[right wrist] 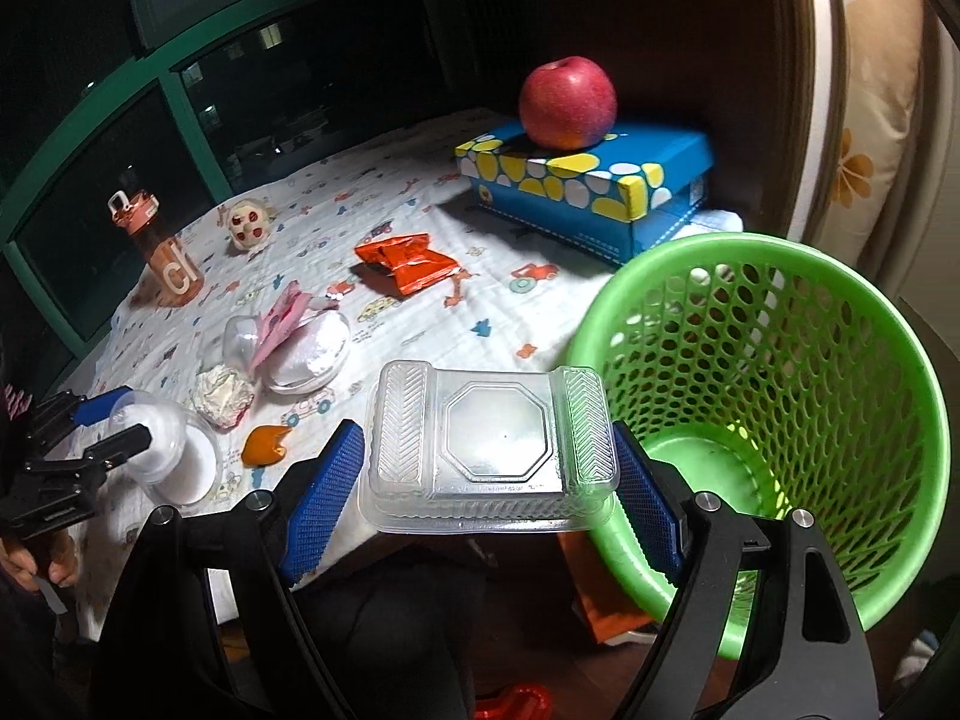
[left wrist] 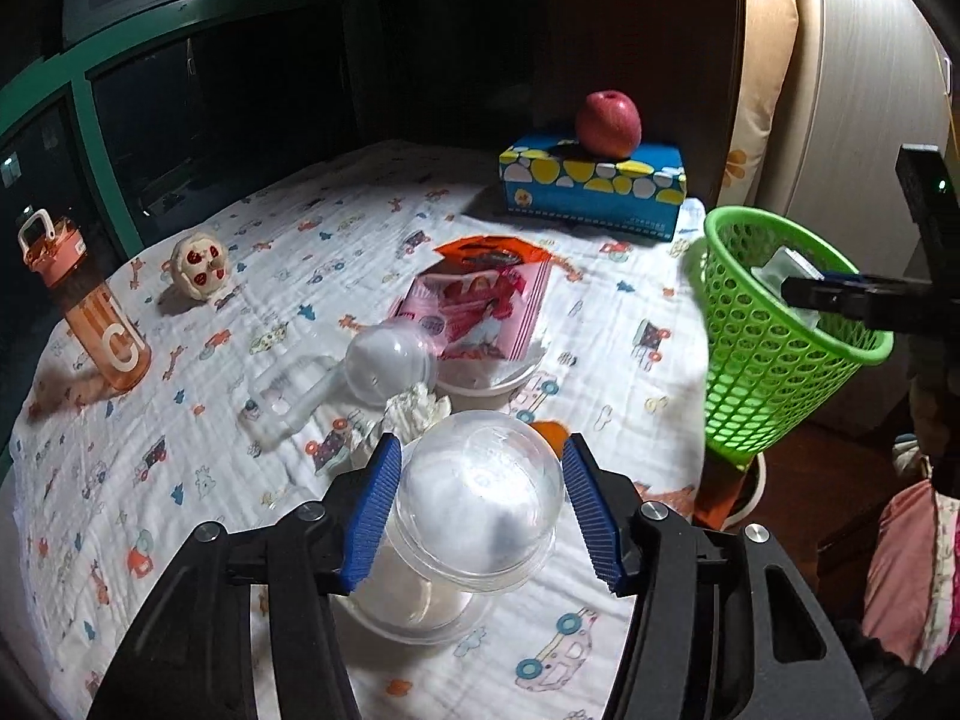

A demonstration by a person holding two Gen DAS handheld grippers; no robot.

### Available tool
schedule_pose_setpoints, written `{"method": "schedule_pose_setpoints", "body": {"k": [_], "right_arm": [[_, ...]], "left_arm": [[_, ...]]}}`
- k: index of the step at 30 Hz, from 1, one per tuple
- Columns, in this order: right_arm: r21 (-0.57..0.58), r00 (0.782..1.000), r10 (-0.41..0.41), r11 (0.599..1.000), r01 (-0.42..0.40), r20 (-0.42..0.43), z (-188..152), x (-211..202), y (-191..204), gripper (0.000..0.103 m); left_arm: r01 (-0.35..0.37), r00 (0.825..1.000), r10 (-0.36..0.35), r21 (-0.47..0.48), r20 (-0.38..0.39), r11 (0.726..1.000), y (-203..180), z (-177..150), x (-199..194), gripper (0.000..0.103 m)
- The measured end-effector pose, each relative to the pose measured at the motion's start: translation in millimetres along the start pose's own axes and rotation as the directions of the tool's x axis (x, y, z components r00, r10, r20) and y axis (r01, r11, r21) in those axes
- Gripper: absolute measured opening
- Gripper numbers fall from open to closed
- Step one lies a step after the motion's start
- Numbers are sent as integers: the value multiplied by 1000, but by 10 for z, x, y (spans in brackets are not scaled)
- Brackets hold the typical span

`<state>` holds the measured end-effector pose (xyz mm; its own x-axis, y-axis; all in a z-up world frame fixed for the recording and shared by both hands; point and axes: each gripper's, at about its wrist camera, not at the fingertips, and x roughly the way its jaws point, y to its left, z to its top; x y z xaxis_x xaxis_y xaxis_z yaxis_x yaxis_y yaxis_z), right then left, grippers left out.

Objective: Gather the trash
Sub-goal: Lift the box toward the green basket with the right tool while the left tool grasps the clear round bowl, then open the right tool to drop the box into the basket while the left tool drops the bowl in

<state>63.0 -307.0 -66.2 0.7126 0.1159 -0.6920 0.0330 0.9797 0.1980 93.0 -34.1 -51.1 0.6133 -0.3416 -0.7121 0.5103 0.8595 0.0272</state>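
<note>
Across the counter [left wrist: 180, 480]: a white cloth printed with small cars and animals, lit from above. Behind it, dark window panes in green frames [left wrist: 90, 120]; at right, a pale panel and a flowered cushion [right wrist: 864, 138].

Standing items, far side: blue tissue box [left wrist: 591, 183] with a red apple [left wrist: 609, 123] on top; orange bottle [left wrist: 99, 315] at the left edge; small toy head [left wrist: 199, 267] near it.

Trash on the cloth: pink packet [left wrist: 480, 315] lying on a white tub [left wrist: 498, 381]; orange wrapper [right wrist: 405, 261] beyond it; clear scoop-like piece [left wrist: 336, 384]; crumpled tissue [right wrist: 222, 393]; small orange scrap [right wrist: 267, 444].

Green basket [right wrist: 780, 420]: mesh, tilted, off the counter's right edge, just beside the tissue box corner.

Left tongs [left wrist: 480, 510]: about half open, blue pads closed on a clear dome lid [left wrist: 480, 492], held above a clear cup [left wrist: 414, 600] at the near edge.

Right tongs [right wrist: 486, 480]: wide, pads gripping the two ribbed ends of a clear tray [right wrist: 489, 438], held level beside the basket rim, past the counter edge.

A hand [right wrist: 36, 564] shows at lower left of the right view, under the left tongs.
</note>
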Motion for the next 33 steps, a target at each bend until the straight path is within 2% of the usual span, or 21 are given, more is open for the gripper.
{"method": "schedule_pose_setpoints", "body": {"k": [9,19,26,33], "right_arm": [[71,995,-101,992,101,-12,-42,-62,-563,81],[142,987,-154,977,158,-36,-188,-105,-1070,82],[177,985,-170,969,173,-34,-269,-203,-1316,83],[195,982,-189,963,187,-8,-355,-412,-1459,83]], "left_arm": [[121,991,-123,49,45,991,-499,562,93,54],[257,965,-262,116,29,959,-1211,1141,438,54],[335,941,-336,154,-20,929,-1734,1330,726,54],[384,923,-378,167,-68,908,-2128,1402,944,54]]}}
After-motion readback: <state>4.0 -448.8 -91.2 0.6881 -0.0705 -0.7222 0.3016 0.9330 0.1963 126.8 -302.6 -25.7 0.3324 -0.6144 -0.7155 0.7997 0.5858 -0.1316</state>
